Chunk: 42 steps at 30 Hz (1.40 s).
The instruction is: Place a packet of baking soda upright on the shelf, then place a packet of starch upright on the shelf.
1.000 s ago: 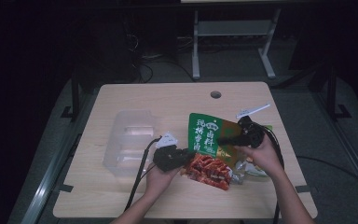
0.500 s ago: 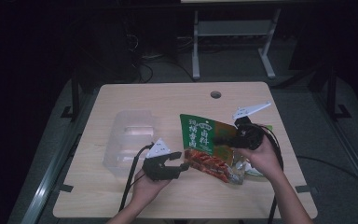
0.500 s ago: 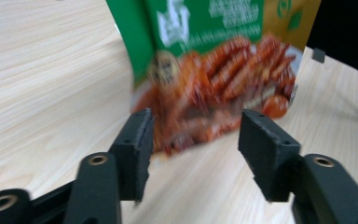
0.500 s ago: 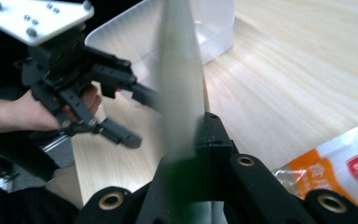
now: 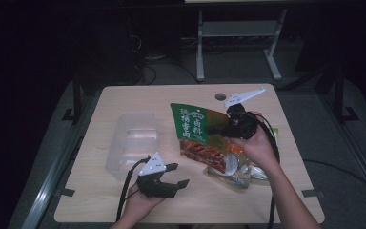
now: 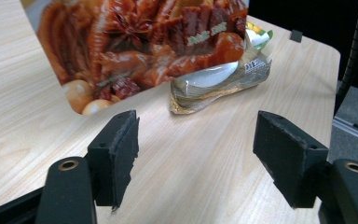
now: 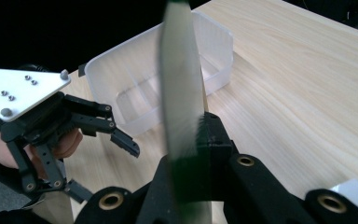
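On the table point(image 5: 124, 98), right of centre: green food packet point(image 5: 196, 130) lifted off the wood and tilted, printed face up toward the high view.
Right gripper point(image 5: 218, 128): jaws clamped on the packet's edge; in the right gripper view, packet point(image 7: 182, 116) seen edge-on, pinched between the two black jaws.
Left gripper point(image 5: 177, 175): near the front edge of the table, jaws spread wide with nothing between them; bare wood between the pads point(image 6: 121, 154) in the left gripper view.
Gap between grippers: well apart, left one low and nearer the person, right one raised over the right half of the table.
Under the packet: a second pouch with a clear window point(image 5: 236, 171) lying flat on the wood, partly covered by the lifted packet; same pouch point(image 6: 219, 84) beyond the open jaws in the left gripper view.
Left half of the table: clear plastic box point(image 5: 131, 143), standing open and apart from both packets.
Hands: one on each gripper, forearms entering from the bottom edge.
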{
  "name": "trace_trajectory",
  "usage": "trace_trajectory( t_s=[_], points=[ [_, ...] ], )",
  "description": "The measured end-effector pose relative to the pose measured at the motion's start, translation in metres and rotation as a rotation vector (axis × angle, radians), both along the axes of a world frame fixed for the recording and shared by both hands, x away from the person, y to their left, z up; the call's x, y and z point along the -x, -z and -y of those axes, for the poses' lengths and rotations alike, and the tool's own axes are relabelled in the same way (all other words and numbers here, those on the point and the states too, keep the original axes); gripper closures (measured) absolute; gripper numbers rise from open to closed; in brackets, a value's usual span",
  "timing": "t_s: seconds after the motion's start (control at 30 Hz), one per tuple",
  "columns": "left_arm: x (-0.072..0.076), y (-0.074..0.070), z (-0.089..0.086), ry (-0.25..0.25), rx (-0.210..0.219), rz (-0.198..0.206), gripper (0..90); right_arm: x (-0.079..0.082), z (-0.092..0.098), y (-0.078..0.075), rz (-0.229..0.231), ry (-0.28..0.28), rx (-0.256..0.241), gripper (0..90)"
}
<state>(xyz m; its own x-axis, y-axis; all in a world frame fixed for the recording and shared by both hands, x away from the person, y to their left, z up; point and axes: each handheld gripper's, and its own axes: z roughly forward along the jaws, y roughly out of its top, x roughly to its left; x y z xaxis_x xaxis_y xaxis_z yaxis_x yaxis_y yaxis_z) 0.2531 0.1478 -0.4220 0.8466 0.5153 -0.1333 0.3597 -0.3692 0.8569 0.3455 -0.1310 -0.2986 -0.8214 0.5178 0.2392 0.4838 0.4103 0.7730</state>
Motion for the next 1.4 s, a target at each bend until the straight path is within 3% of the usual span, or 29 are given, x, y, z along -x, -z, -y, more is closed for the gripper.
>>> trace_trajectory(
  t_s=[0.2,0.7,1.07,1.13,1.4],
  points=[
    [0.003,-0.004,-0.003,0.003,-0.006,0.037,29.4,-0.009,-0.011,-0.008,0.011,-0.009,0.027,89.7],
    [0.003,-0.002,-0.005,0.014,-0.028,0.039,29.1,-0.027,-0.033,-0.030,0.043,-0.039,0.026,89.7],
    [0.001,-0.002,-0.005,0.017,-0.015,0.031,28.9,-0.053,-0.069,-0.042,0.064,-0.078,-0.001,89.7],
    [0.003,-0.001,-0.004,0.009,0.004,0.020,28.9,-0.057,-0.075,-0.043,0.066,-0.084,-0.004,89.8],
    [0.003,0.000,-0.005,0.016,-0.010,0.021,28.8,-0.073,-0.101,-0.042,0.056,-0.121,-0.015,89.7]
  ],
)
